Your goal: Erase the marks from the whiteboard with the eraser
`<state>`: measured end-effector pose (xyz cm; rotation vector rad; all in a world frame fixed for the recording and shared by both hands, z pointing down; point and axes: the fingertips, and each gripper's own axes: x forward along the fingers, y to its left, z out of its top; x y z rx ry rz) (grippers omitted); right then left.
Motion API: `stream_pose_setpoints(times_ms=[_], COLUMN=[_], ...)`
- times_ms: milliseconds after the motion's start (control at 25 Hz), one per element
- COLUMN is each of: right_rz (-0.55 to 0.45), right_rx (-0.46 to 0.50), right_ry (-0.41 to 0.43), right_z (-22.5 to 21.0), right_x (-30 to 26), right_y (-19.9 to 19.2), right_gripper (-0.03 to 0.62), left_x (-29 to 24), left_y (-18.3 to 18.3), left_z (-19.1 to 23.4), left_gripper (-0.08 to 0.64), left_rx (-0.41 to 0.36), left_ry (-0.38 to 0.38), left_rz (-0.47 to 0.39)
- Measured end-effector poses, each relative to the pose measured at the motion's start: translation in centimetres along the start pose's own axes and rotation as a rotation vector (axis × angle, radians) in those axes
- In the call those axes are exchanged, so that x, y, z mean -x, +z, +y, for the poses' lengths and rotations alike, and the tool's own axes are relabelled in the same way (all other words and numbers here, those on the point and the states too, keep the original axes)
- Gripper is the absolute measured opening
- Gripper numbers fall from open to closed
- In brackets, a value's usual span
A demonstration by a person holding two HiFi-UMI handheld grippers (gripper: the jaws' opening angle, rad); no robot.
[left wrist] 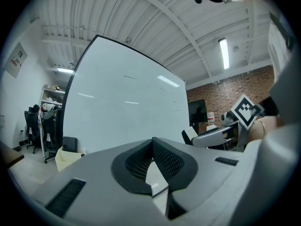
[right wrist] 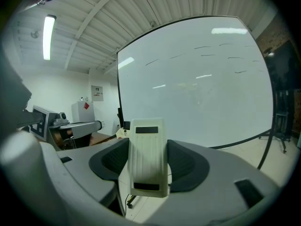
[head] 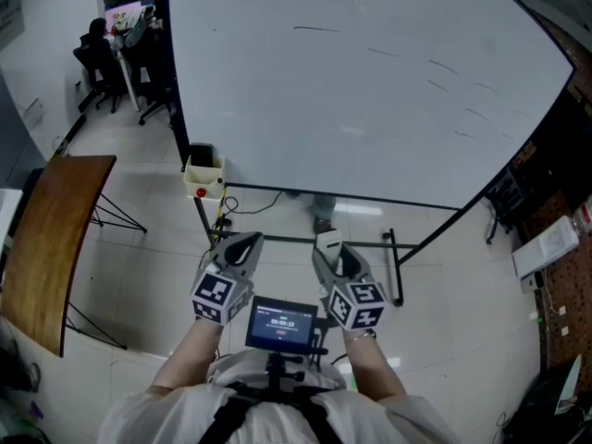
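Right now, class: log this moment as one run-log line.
left claw: shut, empty | right claw: shut on eraser | whiteboard: marks present, eraser off board

- Pale, glossy tiled floor [head: 139, 192]; ceiling lights glint on it
- Brown wooden table [head: 55, 239] at the left, on thin black legs
- Black office chairs [head: 97, 58] far back at the left
- Cream box [head: 203, 176] on a post, near the table
- White ribbed ceiling [left wrist: 155, 18] crossed by beams; one lit tube lamp [left wrist: 224, 53]
- Red brick wall [left wrist: 230, 84] on one side; a dark screen [left wrist: 197, 112] against it
- White wall [right wrist: 70, 91] with a small poster [right wrist: 97, 92]; a white cabinet [right wrist: 81, 117] below, bearing a red mark
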<state>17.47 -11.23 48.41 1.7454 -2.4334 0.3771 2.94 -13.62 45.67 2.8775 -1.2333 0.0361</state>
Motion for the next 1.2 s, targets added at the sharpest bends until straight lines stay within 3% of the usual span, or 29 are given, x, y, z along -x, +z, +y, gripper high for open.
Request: stream_pose_setpoints(times_ms=[1200], right_rz=[-0.027], right_rx=[0.029], right_ry=[-0.018], right_z=[1.1], right_x=[-1.3], right_y=[0.8], right_gripper=[0.262], left_x=[0.7], left_y=[0.5], left_z=[2.1], left_gripper=[0.005], left_rx=[-0.002], left_ry=[0.031], left_rz=[-0.027])
